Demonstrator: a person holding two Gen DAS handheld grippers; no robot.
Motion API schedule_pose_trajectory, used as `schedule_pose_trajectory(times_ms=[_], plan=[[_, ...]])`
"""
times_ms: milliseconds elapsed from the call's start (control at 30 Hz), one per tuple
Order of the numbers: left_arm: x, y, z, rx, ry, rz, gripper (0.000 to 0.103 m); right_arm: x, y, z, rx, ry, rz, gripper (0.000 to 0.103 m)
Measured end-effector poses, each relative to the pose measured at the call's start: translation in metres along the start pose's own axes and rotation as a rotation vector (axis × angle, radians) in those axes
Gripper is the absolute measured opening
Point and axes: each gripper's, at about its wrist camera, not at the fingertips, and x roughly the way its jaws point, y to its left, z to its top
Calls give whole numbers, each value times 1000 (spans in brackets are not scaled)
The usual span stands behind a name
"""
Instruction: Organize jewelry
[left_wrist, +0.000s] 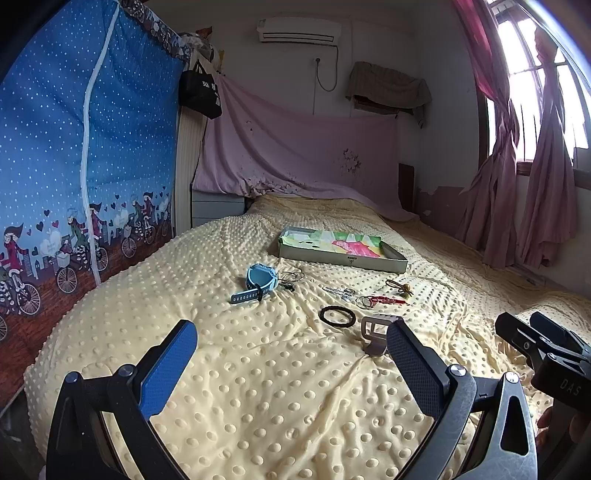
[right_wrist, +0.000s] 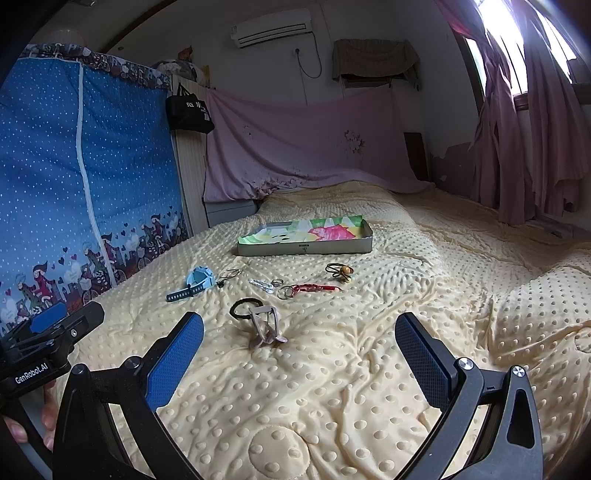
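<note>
Jewelry lies scattered on a yellow dotted blanket (left_wrist: 258, 387). A blue watch (left_wrist: 258, 282) (right_wrist: 195, 282) rests at the left, thin wire rings (left_wrist: 290, 276) beside it. A silver clip (left_wrist: 340, 292) (right_wrist: 262, 285), a red keyring charm (left_wrist: 384, 301) (right_wrist: 310, 288), a brown hair tie with a bead (left_wrist: 399, 287) (right_wrist: 340, 271), a black hair band (left_wrist: 337, 316) (right_wrist: 243, 308) and a grey hair claw (left_wrist: 375, 334) (right_wrist: 264, 325) lie nearer. A shallow box (left_wrist: 343, 257) (right_wrist: 306, 248) with a colourful lining sits beyond. My left gripper (left_wrist: 291, 339) and right gripper (right_wrist: 299, 332) are both open and hold nothing.
A blue fabric wardrobe (left_wrist: 74, 166) stands along the bed's left side. A pink sheet (left_wrist: 295, 155) hangs at the head of the bed. Pink curtains (left_wrist: 517, 184) and a window are on the right. A hand (right_wrist: 48, 413) holds the left gripper's handle.
</note>
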Motion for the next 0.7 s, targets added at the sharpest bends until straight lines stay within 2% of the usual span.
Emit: schedule_pose_trajectory(times_ms=[700], plan=[[36, 4, -5, -9, 48, 1, 103, 32, -3, -3, 1, 36, 5, 102]])
